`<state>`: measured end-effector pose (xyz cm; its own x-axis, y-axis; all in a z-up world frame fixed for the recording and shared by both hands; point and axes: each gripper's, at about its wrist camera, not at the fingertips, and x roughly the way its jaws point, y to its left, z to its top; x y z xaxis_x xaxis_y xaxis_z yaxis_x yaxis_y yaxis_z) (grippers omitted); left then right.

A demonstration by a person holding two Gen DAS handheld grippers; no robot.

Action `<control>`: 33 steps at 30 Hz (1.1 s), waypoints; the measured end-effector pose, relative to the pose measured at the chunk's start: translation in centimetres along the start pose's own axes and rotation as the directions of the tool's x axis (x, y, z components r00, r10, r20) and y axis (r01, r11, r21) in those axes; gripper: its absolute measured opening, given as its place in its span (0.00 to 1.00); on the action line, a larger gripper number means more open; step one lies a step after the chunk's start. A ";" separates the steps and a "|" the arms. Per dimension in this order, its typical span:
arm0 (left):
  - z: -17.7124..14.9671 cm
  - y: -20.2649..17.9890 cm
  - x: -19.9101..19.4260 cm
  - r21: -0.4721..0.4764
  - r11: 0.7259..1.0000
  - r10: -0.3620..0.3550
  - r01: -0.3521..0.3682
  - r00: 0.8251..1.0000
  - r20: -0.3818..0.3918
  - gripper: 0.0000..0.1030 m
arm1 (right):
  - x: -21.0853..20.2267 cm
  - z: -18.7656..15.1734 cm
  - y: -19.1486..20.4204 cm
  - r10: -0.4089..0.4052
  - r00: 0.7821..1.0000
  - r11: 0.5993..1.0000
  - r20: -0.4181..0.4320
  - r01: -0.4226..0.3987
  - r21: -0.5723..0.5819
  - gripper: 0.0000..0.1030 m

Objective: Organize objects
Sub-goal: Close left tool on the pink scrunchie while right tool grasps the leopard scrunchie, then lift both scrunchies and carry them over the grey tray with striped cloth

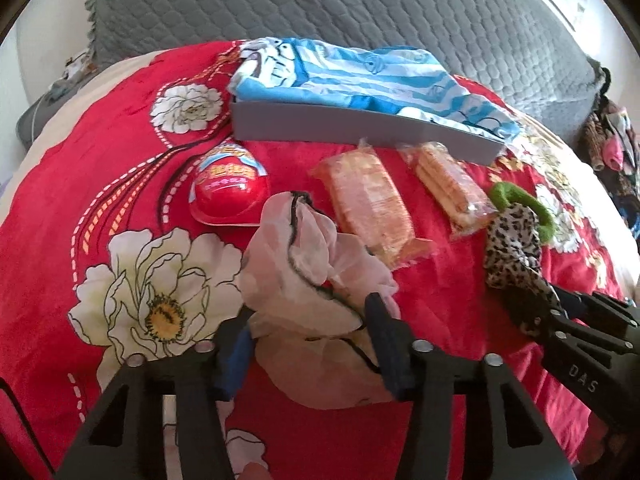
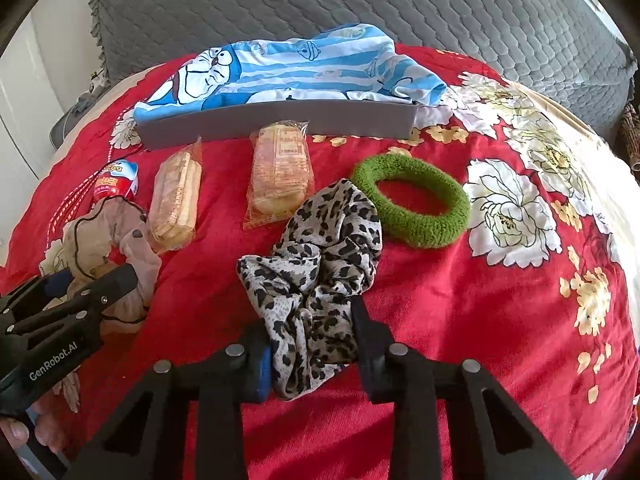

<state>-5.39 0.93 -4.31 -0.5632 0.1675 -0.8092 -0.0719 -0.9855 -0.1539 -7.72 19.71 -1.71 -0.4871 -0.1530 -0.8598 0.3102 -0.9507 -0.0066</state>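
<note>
- Left gripper (image 1: 310, 344): jaws partly closed, pads on both sides of the pale pink scrunchie (image 1: 308, 264), pressing its near end. The scrunchie sits on the red floral blanket (image 1: 120, 184), near-left of the layout.
- Right gripper (image 2: 310, 350): jaws narrow, clamped on the near end of the leopard scrunchie (image 2: 320, 256). Its far end touches the green hair ring (image 2: 412, 208).
- Grey tray (image 2: 280, 124) at the far edge of the blanket, with a blue-striped cartoon cloth (image 2: 288, 72) inside, spilling over the left and right ends.
- Two wrapped biscuit packs (image 2: 176, 200) (image 2: 280, 168) lie between the scrunchies and the tray wall. The right pack's far end is just beside the tray front.
- Red egg-shaped toy pack (image 1: 230, 186) just beyond the pink scrunchie, left of the packs.
- Open room: bare blanket right of the green ring and along the near edge. The lane between the two packs is narrow.
- Grey quilted headboard cover (image 1: 320, 4) closes off the far side behind the tray.
</note>
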 end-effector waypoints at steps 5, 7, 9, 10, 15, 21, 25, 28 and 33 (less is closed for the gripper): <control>-0.1 0.0 -0.5 0.004 0.999 -0.032 0.032 0.999 0.001 0.34 | -0.3 -0.1 0.0 0.018 1.000 1.000 0.000 -0.018 0.000 0.25; -0.1 0.0 -0.5 0.005 0.999 -0.041 0.041 0.999 -0.005 0.29 | -0.5 -0.1 0.0 0.030 1.000 1.000 0.000 -0.030 0.005 0.24; -0.1 0.0 -0.7 0.004 0.999 -0.055 0.055 0.999 -0.003 0.22 | -0.7 -0.2 0.0 0.039 0.999 0.999 -0.001 -0.039 0.006 0.24; -0.1 -0.1 -0.8 0.005 0.998 -0.061 0.061 0.998 -0.006 0.19 | -0.8 -0.2 0.0 0.044 0.999 0.999 0.000 -0.044 0.007 0.24; -0.2 -0.3 -1.2 0.009 0.997 -0.080 0.080 0.997 -0.012 0.14 | -1.5 -0.3 0.2 0.058 0.998 0.998 0.008 -0.058 0.007 0.24; -0.4 -0.3 -1.9 -0.005 0.995 -0.101 0.101 0.995 -0.018 0.10 | -2.2 -0.2 0.2 0.074 0.997 0.997 0.022 -0.074 0.008 0.23; -0.3 -0.5 -2.8 -0.004 0.994 -0.107 0.107 0.994 -0.011 0.09 | -2.8 -0.4 0.3 0.086 0.996 0.996 0.028 -0.086 0.002 0.23; -0.3 -0.7 -3.3 0.009 0.995 -0.099 0.099 0.995 -0.010 0.09 | -3.4 -0.7 0.5 0.098 0.995 0.995 0.035 -0.098 -0.007 0.23; -0.2 -1.1 -4.6 0.005 0.996 -0.092 0.092 0.996 -0.003 0.09 | -4.9 -1.0 0.7 0.119 0.991 0.993 0.055 -0.118 -0.016 0.23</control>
<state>-2.54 1.21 -0.55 -0.5517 0.2571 -0.7934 -0.1276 -0.9661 -0.2244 -4.26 20.10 1.97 -0.4913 -0.2793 -0.8250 0.3786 -0.9215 0.0865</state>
